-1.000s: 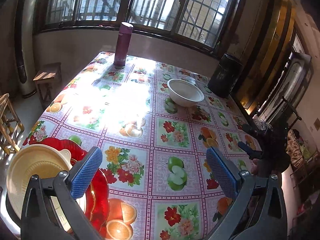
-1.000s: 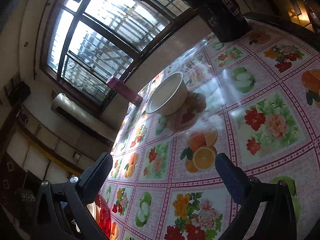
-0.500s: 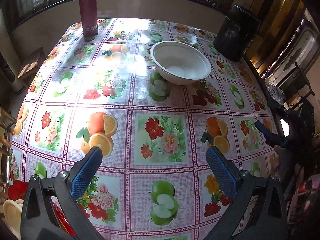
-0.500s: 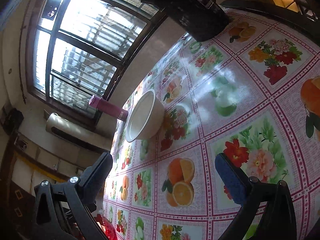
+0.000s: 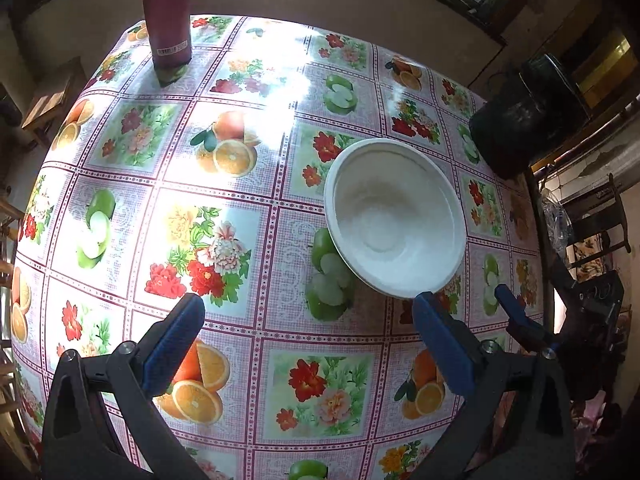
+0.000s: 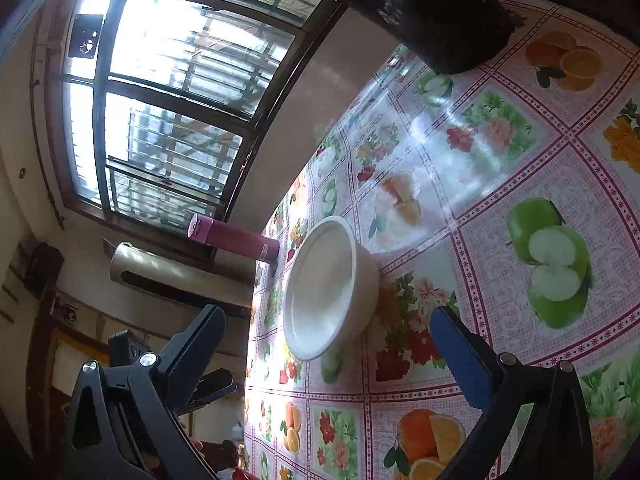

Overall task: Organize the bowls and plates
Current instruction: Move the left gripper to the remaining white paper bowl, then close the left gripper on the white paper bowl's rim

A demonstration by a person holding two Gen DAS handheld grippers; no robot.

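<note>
A white bowl [image 5: 394, 222] stands upright and empty on the fruit-and-flower tablecloth [image 5: 208, 240]. My left gripper [image 5: 308, 312] is open above the cloth, its right finger [image 5: 440, 340] just under the bowl's near rim, not holding it. In the right wrist view the same bowl [image 6: 328, 292] sits right ahead of my right gripper [image 6: 328, 332], which is open and empty, tilted sideways. The right gripper [image 5: 516, 316] also shows at the right edge of the left wrist view. The plates are out of view.
A maroon flask [image 5: 166, 16] stands at the table's far left corner, and shows behind the bowl as the flask [image 6: 236, 238] in the right wrist view. A black kettle-like pot [image 5: 520, 128] occupies the far right corner. A window and wall run behind the table; a wooden stool [image 5: 44, 104] stands left.
Both grippers have moved forward over the table toward the white bowl, which now looms much closer. The red and yellow plates at the left have dropped out of view. Both stay open.
</note>
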